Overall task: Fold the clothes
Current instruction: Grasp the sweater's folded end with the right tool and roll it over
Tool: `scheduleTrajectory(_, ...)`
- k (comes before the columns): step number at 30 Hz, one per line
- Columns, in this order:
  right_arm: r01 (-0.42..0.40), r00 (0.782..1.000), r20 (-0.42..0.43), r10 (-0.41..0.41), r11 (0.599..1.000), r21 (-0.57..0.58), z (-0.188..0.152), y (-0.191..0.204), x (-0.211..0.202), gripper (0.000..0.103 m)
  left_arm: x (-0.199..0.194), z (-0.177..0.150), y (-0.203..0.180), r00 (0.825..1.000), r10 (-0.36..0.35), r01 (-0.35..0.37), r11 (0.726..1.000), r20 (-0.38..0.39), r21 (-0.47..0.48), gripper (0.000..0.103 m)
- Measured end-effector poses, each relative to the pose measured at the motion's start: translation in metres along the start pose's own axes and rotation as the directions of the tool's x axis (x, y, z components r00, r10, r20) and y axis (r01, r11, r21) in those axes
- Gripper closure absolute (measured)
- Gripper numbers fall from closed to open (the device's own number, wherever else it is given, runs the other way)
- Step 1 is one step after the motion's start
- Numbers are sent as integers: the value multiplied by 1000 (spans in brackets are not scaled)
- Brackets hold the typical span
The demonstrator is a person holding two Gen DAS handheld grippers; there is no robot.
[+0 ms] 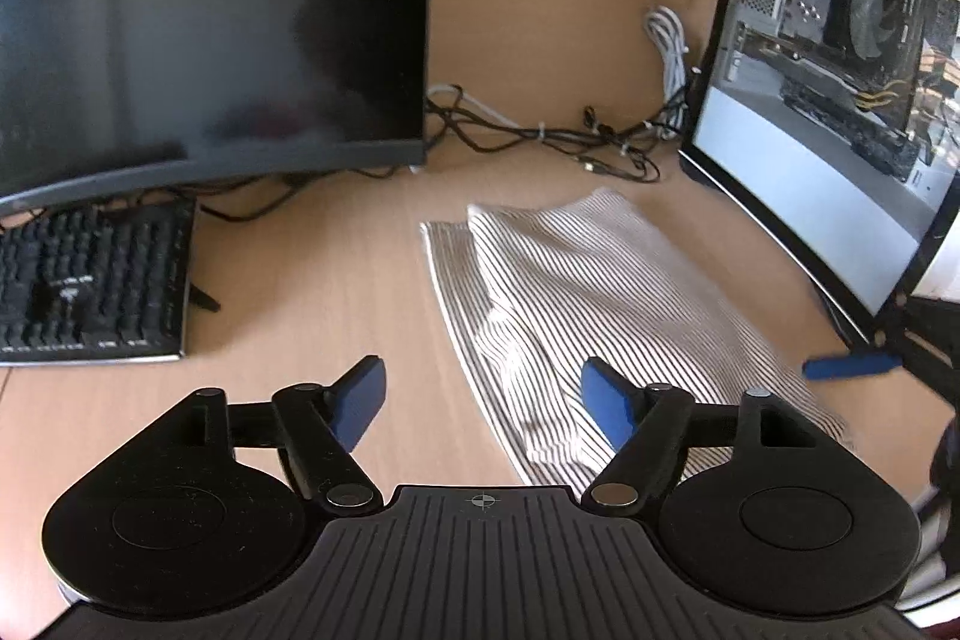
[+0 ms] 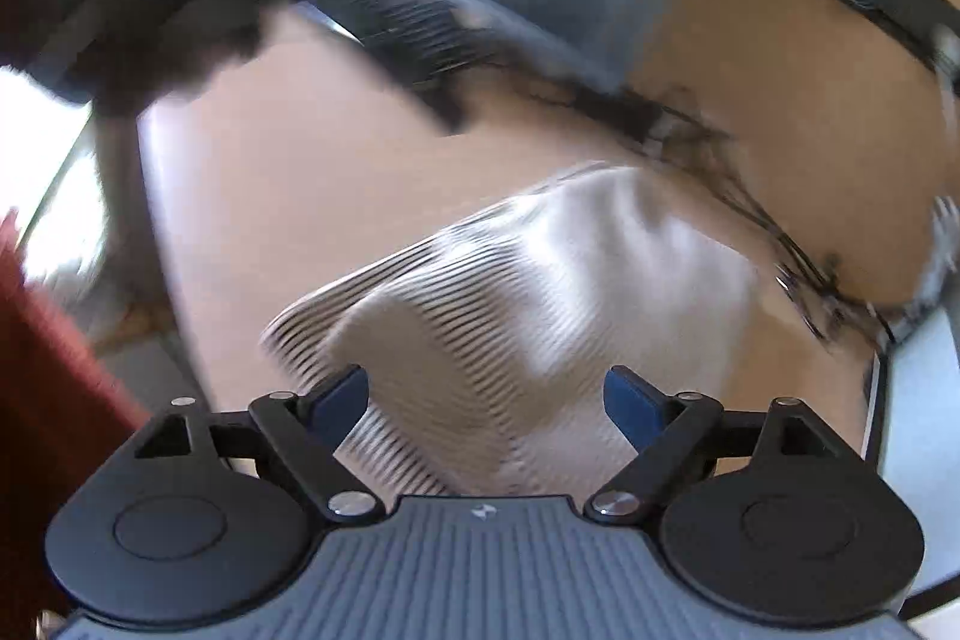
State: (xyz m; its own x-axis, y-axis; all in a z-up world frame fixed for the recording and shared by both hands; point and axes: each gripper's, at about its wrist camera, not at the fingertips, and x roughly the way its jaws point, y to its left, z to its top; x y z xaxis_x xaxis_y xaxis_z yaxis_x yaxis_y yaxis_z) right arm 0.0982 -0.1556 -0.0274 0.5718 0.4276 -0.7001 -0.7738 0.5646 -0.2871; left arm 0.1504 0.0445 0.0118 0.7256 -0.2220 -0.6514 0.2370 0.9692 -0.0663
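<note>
Cloth first: a white garment with thin dark stripes (image 1: 576, 304) lies on the pale wooden tabletop (image 1: 336, 280), right of centre in the left wrist view, one layer already turned over another so the stack reads as partly folded. It sits in the bare stretch between the black keyboard (image 1: 90, 280) at left and the curved lit monitor (image 1: 840, 100) at right, probably because that is the only free surface wide enough for folding.

Above it the left claw (image 1: 486, 397) hangs with its blue pads spread wide and nothing between them. In the blurred right wrist view the right claw (image 2: 486, 403) is likewise wide and empty over the garment's lower edge. Both appear let go, likely so the fold can settle. Dark tangled cables (image 1: 540, 136) lie behind the cloth, clear of it.
</note>
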Motion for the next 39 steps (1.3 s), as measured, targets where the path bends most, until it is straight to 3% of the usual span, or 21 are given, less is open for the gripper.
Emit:
scheduleTrajectory(4,-1,1000,-28,-2,996,-87,-7,18,10,17,0,-9,-2,1000,0,-1,1000,-18,-29,22)
scheduleTrajectory(10,-5,998,-64,-2,994,-113,-1,24,28,17,-6,-17,-2,999,-24,23,1000,-28,-17,18)
scheduleTrajectory(13,-13,996,-86,10,999,-33,1,18,36,34,-14,-23,1,998,-67,67,998,-10,5,13)
scheduleTrajectory(14,-25,996,-90,29,999,44,2,9,37,38,-18,-26,1,996,-85,85,996,-2,30,12)
scheduleTrajectory(16,-63,992,-87,88,964,259,6,-17,37,42,-25,-35,-3,992,-128,128,987,-2,96,9)
scheduleTrajectory(19,-128,982,-53,182,844,521,1,-51,38,45,-31,-50,-16,985,-174,174,961,-20,215,8)
scheduleTrajectory(21,-157,975,-32,220,782,603,-3,-62,41,45,-27,-60,-32,984,-173,177,933,-40,312,8)
scheduleTrajectory(24,-174,970,-21,243,752,636,-2,-67,46,45,-12,-77,-60,988,-147,153,879,-48,452,8)
scheduleTrajectory(27,-148,976,-50,212,815,560,2,-55,45,45,10,-87,-80,992,-124,119,844,-26,523,8)
scheduleTrajectory(30,-65,990,-97,106,931,359,9,-24,31,43,30,-83,-89,991,-134,128,854,-25,505,6)
scheduleTrajectory(31,-39,992,-100,72,953,301,9,-17,28,42,35,-81,-89,988,-149,148,858,-37,492,6)
scheduleTrajectory(34,25,996,-86,-9,983,180,4,-7,19,26,43,-72,-88,981,-188,194,876,-57,442,6)
scheduleTrajectory(39,144,989,-47,-143,990,2,-4,12,24,25,52,-51,-72,957,-273,290,928,-103,236,6)
